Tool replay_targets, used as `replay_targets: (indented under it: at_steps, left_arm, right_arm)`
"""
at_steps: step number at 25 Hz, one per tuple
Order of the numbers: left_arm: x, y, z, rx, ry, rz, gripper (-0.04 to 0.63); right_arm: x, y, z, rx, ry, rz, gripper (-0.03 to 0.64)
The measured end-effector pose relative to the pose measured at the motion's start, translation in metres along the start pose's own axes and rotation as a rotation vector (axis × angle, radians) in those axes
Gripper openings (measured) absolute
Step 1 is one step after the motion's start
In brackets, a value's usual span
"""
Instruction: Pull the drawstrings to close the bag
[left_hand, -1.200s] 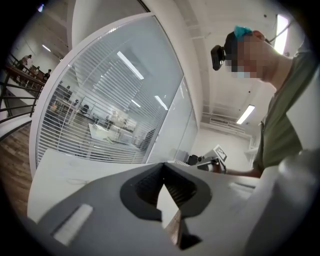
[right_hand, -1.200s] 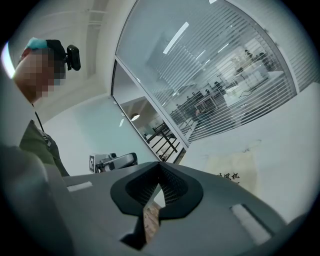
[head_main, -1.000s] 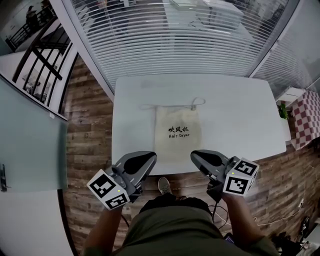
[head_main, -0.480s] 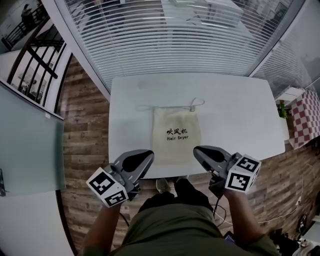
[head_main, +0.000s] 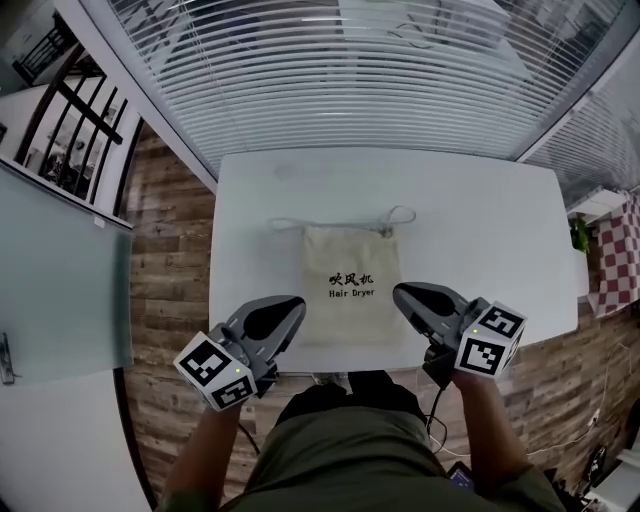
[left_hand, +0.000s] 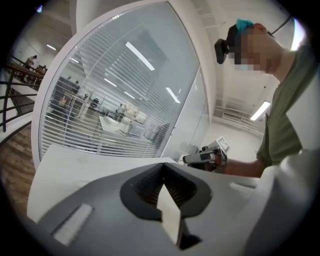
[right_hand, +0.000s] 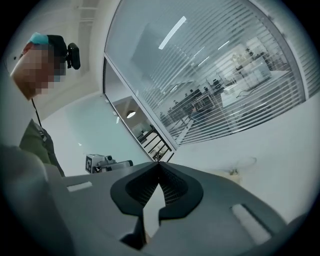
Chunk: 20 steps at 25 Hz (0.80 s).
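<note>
A cream drawstring bag (head_main: 352, 285) printed "Hair Dryer" lies flat in the middle of the white table (head_main: 480, 220), mouth towards the far side. Its cord trails left (head_main: 285, 224) and forms a loop at the right (head_main: 397, 214). My left gripper (head_main: 294, 301) hovers at the bag's near left corner and my right gripper (head_main: 399, 291) at its near right corner. Both are shut with nothing in them, apart from the bag. The left gripper view shows its closed tips (left_hand: 162, 164) and the right gripper (left_hand: 205, 156) beyond. In the right gripper view the tips (right_hand: 159, 164) meet, and the cord loop (right_hand: 245, 162) shows.
A curved glass wall with white blinds (head_main: 350, 80) runs just behind the table's far edge. Wooden floor (head_main: 165, 270) lies to the left and right. The person's body fills the view below the table's near edge.
The person has come closer to the table. Both shut grippers have moved forward and now flank the bag's near corners over the table's front edge.
</note>
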<state>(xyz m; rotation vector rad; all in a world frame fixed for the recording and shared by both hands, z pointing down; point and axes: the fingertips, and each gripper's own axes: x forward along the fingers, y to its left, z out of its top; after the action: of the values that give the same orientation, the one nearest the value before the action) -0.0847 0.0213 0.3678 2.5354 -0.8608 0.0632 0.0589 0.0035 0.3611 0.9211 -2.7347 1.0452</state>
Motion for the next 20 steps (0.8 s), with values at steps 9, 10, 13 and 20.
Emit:
replay_targets:
  at_steps: [9, 10, 13, 20]
  left_arm:
    - [0.065, 0.038, -0.027, 0.044, 0.104, 0.085, 0.005]
    - [0.070, 0.044, -0.031, 0.066, 0.124, 0.100, 0.005]
    - [0.080, 0.065, -0.041, 0.113, 0.167, 0.151, 0.005]
    - [0.081, 0.126, -0.059, 0.201, 0.269, 0.280, 0.006]
  right_arm:
    - [0.014, -0.079, 0.007, -0.067, 0.049, 0.010, 0.009]
    - [0.015, -0.088, 0.007, -0.086, 0.055, 0.006, 0.009]
    - [0.018, -0.117, 0.007, -0.133, 0.076, 0.003, 0.011]
    - [0.025, -0.180, 0.012, -0.239, 0.133, -0.043, 0.012]
